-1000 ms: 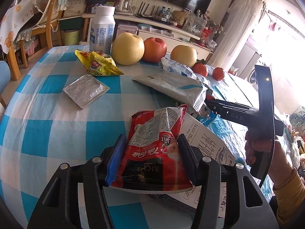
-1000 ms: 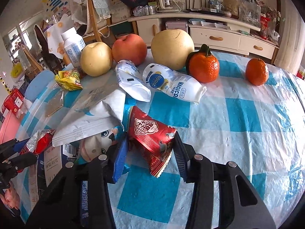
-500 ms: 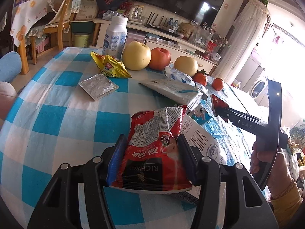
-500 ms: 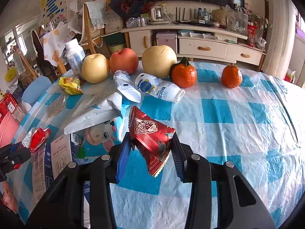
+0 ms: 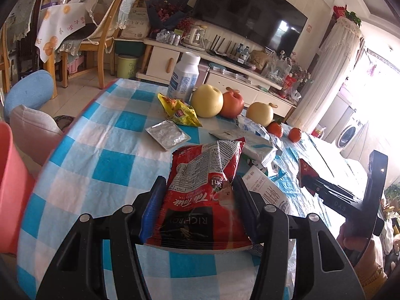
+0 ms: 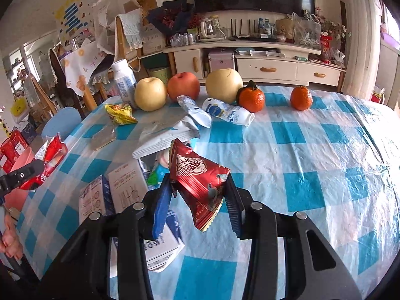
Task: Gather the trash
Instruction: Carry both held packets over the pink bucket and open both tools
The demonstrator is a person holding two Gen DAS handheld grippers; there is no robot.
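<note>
My left gripper (image 5: 198, 182) is shut on a red tea packet (image 5: 205, 175) and holds it upright above the blue-checked table (image 5: 110, 165). In the right wrist view, my right gripper (image 6: 197, 178) is shut on a red triangular snack wrapper (image 6: 197, 177), lifted off the cloth. That view also shows the tea packet (image 6: 51, 155) in the left gripper (image 6: 22, 175) at the far left. A yellow snack wrapper (image 5: 178, 111), a silver foil piece (image 5: 167, 133), a white pouch (image 5: 247, 141), two milk pouches (image 6: 227, 112) and flattened cartons (image 6: 125, 190) lie on the table.
Pears, an apple (image 6: 183, 86) and two oranges (image 6: 301, 97) line the far side beside a white bottle (image 5: 183, 77). A pink bin (image 5: 10, 200) stands off the table's left edge. Chairs and a TV cabinet are beyond. A person's hand (image 5: 360, 245) grips the right tool.
Both grippers have risen and drawn back from the table, each keeping its packet. The table items look smaller and farther away, and the pink bin has come into the left view.
</note>
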